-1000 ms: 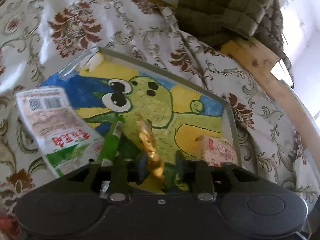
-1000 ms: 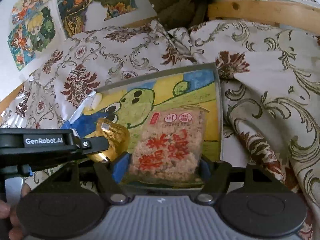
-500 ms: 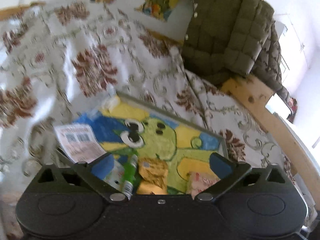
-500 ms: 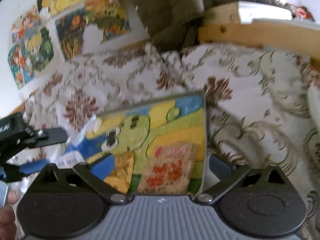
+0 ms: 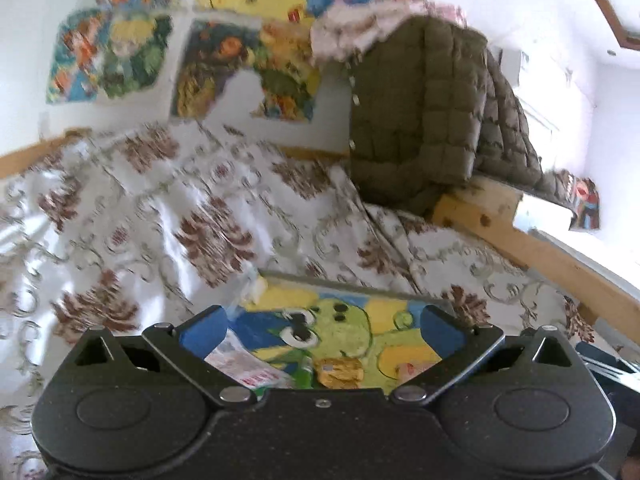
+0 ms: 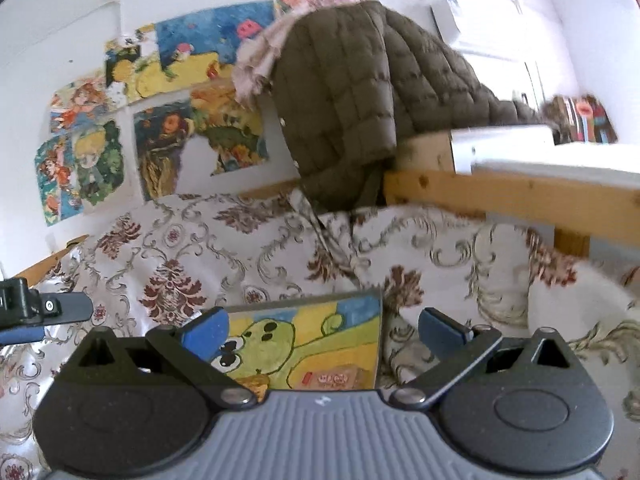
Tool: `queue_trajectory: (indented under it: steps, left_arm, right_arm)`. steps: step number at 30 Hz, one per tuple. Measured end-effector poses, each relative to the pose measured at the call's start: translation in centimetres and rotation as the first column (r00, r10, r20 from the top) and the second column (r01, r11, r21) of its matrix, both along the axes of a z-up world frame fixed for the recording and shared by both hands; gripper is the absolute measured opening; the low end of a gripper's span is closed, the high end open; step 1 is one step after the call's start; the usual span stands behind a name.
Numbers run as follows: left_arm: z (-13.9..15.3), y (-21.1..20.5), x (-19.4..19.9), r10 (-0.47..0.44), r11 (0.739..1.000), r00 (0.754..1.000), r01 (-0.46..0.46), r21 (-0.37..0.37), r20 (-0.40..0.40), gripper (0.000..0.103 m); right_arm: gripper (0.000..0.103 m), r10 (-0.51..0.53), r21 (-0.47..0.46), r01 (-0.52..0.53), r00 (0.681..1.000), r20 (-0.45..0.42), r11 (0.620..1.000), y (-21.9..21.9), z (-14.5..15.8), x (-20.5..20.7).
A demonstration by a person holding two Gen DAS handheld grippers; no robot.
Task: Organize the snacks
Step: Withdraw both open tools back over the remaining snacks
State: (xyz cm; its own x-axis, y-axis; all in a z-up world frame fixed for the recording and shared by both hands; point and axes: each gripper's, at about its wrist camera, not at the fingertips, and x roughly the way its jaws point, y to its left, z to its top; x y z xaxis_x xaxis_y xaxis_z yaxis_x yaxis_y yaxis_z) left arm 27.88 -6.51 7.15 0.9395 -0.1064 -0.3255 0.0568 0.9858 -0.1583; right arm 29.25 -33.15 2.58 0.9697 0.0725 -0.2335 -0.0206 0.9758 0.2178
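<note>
Left gripper [image 5: 324, 320]: jaws spread wide, nothing between them. Right gripper [image 6: 322, 322]: likewise wide and empty. Snacks lay on a cartoon-painted tray [image 5: 404, 306] atop the floral bedspread [image 5: 168, 216]: white packet [image 5: 250, 368], gold wrapper [image 5: 340, 372], rice cracker packet [image 6: 340, 378]. Green padded jacket [image 6: 348, 92] hung behind.

From my seat I see a bedspread [image 5: 168, 216] with brown flower ornaments, which covers the bed and fills the middle of both views. At twelve o'clock on the white wall [image 6: 60, 20] hang several colourful cartoon posters [image 5: 132, 52], some with torn edges. At about one o'clock an olive quilted jacket [image 5: 424, 112] with a pale fur collar hangs over the wooden bed frame [image 6: 500, 196]. At three o'clock in the left view the window side is very bright.
</note>
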Motion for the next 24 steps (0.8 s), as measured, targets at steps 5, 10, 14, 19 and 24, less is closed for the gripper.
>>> queue_trajectory:
  steps: [5,10,14,19,24]
  left_arm:
    - [0.2,1.0,-3.9,0.032,0.999,0.997,-0.034,0.028,0.075,0.102]
    - [-0.2,1.8,-6.8,0.024,0.999,0.998,-0.026,0.039,0.060,0.102]
    - [-0.9,2.3,-9.1,0.046,0.996,0.997,-0.050,0.070,0.063,0.102]
    - [-1.6,3.6,-11.7,0.072,0.992,0.996,-0.076,0.103,0.051,0.102]
    - [-2.4,5.3,-14.1,0.125,0.986,0.992,-0.125,0.110,0.005,0.102]
  right_arm:
    - [0.103,0.036,-0.009,-0.036,0.999,0.039,0.999,1.1,0.8,-2.6]
    - [0.103,0.070,-0.053,-0.067,0.996,0.055,0.996,2.2,0.7,-5.8]
    - [0.103,0.088,-0.083,-0.082,0.994,0.071,0.993,3.2,0.6,-8.2]
    - [0.103,0.101,-0.150,-0.086,0.990,0.097,0.985,4.7,0.6,-11.0]
    - [0.103,0.128,-0.237,-0.095,0.983,0.128,0.967,6.6,0.2,-14.1]
